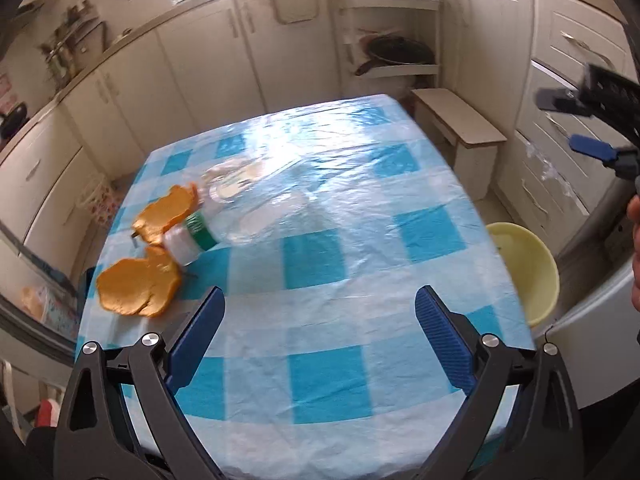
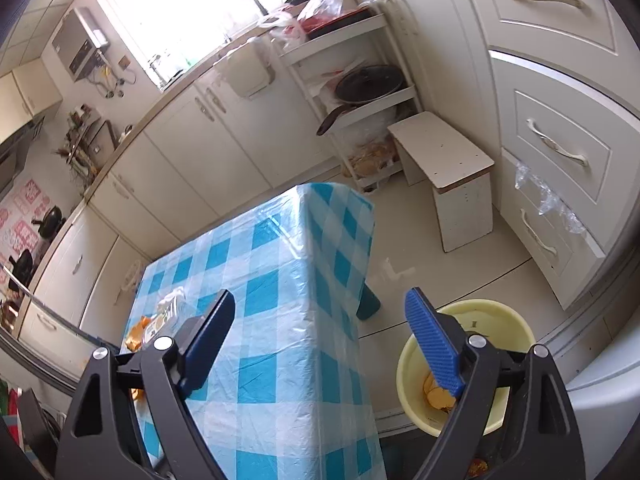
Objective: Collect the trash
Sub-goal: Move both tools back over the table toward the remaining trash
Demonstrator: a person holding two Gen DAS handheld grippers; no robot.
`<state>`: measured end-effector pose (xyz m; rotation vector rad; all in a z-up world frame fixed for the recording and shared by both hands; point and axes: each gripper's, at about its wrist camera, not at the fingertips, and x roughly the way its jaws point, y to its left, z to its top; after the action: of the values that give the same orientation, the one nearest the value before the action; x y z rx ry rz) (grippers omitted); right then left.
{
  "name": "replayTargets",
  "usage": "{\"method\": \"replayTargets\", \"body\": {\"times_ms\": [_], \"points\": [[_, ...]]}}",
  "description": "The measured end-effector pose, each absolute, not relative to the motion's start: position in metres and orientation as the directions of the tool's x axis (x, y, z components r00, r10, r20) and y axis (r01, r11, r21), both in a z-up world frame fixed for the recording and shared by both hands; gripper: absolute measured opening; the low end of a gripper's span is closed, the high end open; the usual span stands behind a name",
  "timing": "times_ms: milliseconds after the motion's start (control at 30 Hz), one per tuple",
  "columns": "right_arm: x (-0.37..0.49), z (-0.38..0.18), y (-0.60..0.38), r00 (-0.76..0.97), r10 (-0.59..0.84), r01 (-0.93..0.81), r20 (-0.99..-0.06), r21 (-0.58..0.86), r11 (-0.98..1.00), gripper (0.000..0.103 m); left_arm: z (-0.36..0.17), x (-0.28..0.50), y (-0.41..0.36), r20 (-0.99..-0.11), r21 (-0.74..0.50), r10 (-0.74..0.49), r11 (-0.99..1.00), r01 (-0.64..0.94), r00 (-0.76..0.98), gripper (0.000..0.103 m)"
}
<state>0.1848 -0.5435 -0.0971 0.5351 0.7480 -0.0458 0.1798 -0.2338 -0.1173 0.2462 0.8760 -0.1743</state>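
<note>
Kitchen cabinets ring a small bench (image 1: 320,280) under a blue-checked plastic cover. Both grippers are empty with fingers spread: the left gripper (image 1: 318,332) hovers over the near bench, the right gripper (image 2: 320,336) hangs over the bench's right edge, above a yellow bin (image 2: 508,332) on the floor that already holds some orange scraps. Remaining trash sits far left on the bench: two orange peels (image 1: 138,290) flanking a clear bottle (image 1: 224,216) lying on its side. I'd take the nearer peel next, coming down flat and pinching its curled rim; the slick cover may bunch, and the bottle could roll if nudged.
</note>
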Motion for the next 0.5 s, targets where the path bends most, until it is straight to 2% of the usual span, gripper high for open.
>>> {"method": "replayTargets", "body": {"times_ms": [167,300,400,500], "points": [[0.193,-0.102,-0.52,0.715,0.177,0.183,-0.676,0.425,0.887,0.084,-0.107,0.205,-0.145,-0.777,0.093,0.046,0.995,0.042,0.627,0.092],[0.202,-0.106,-0.498,0.69,0.197,0.147,-0.696,0.401,0.904,0.085,-0.106,0.23,-0.08,-0.798,-0.005,0.05,0.996,-0.09,0.601,0.093],[0.207,-0.11,-0.483,0.671,0.21,0.121,-0.711,0.384,0.915,0.086,-0.116,0.251,-0.051,-0.825,-0.021,0.042,0.994,-0.105,0.564,0.093],[0.211,-0.112,-0.47,0.654,0.214,0.096,-0.726,0.36,0.928,0.086,-0.131,0.27,-0.04,-0.858,0.001,0.027,0.999,-0.051,0.513,0.093]]}}
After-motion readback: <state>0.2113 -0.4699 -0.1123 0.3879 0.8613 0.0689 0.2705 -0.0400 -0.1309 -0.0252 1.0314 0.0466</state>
